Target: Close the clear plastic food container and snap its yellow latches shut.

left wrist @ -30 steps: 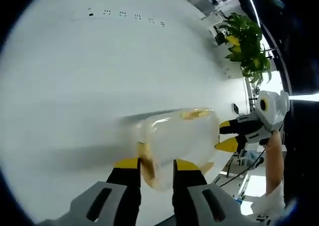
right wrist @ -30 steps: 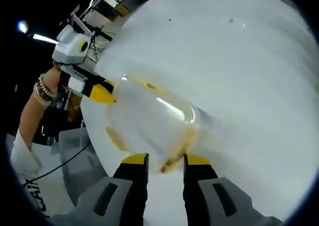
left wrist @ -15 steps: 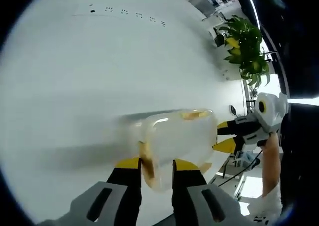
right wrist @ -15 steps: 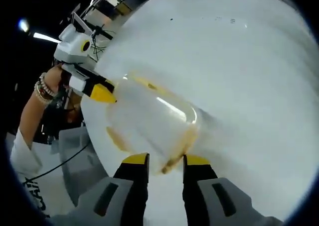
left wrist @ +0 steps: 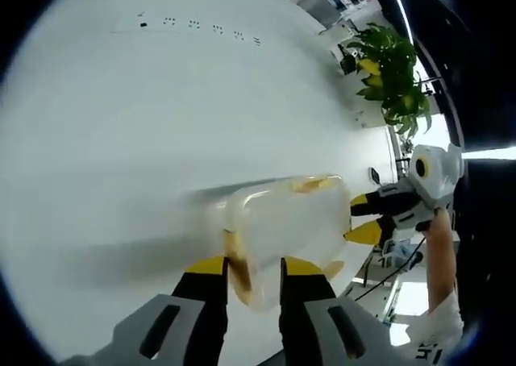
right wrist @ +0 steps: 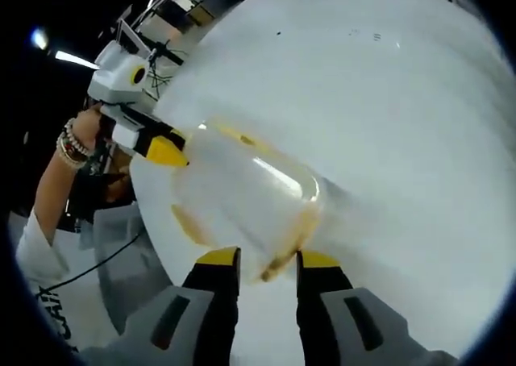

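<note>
The clear plastic food container [left wrist: 282, 225] sits on the white table [left wrist: 161, 124] between the two tongs: the left tongs [left wrist: 253, 269] grasp one end, the right tongs [right wrist: 268, 261] clamp the opposite end. It looks closed, see-through, with yellow latches [right wrist: 284, 249] at the ends.

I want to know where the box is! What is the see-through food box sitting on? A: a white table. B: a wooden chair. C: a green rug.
A: the clear plastic food container rests on the plain white table, between the left gripper and the right gripper.
</note>
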Motion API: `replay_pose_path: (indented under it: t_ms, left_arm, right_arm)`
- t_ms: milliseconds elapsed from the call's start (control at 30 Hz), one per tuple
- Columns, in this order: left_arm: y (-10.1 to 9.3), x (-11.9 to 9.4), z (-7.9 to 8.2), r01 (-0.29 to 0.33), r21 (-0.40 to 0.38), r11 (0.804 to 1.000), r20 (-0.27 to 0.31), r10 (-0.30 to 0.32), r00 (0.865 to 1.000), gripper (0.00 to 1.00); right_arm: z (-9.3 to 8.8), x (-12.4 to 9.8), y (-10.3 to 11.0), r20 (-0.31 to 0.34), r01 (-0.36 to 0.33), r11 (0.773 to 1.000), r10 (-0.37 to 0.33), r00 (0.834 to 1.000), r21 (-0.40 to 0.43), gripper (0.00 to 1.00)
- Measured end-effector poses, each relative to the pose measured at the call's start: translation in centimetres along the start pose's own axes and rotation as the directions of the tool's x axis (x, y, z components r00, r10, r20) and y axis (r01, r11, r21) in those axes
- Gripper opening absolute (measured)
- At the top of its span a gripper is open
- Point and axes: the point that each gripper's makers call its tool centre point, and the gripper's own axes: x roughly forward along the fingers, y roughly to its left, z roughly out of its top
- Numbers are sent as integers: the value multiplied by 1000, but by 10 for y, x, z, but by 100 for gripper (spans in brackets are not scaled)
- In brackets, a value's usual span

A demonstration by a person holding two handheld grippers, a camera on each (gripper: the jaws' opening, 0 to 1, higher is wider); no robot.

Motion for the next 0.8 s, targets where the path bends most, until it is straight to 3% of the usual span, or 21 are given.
replay_pose_path:
  t_ms: [133,267,433,600,700,800]
  left_arm:
    - [-8,1,-8,1,11,1000,8,-1,1000,16]
    - [-6,-1,-5,1,17,1000,11,-1,1000,17]
    - [-5,-2,-3,-14,28,1000,8,14,1000,17]
    - [0,-7,2,-46,79,996,44,42,998,17]
    - [2,-10,8,-102,187,977,75,90,993,18]
    - [-2,-13,9,-197,315,929,107,171,979,18]
  right_arm:
    - [2,-1,1,-11,18,1000,-18,1000,-16,24]
    - [13,-5,-5,-49,121,985,-128,991,-125,24]
    - [14,-4,0,-102,158,978,-172,980,-134,25]
    - [15,-6,1,-91,201,962,-220,971,-182,26]
    - [23,-6,-2,-90,260,936,-288,953,-235,26]
    - [17,-10,-4,-95,290,919,-325,941,-268,27]
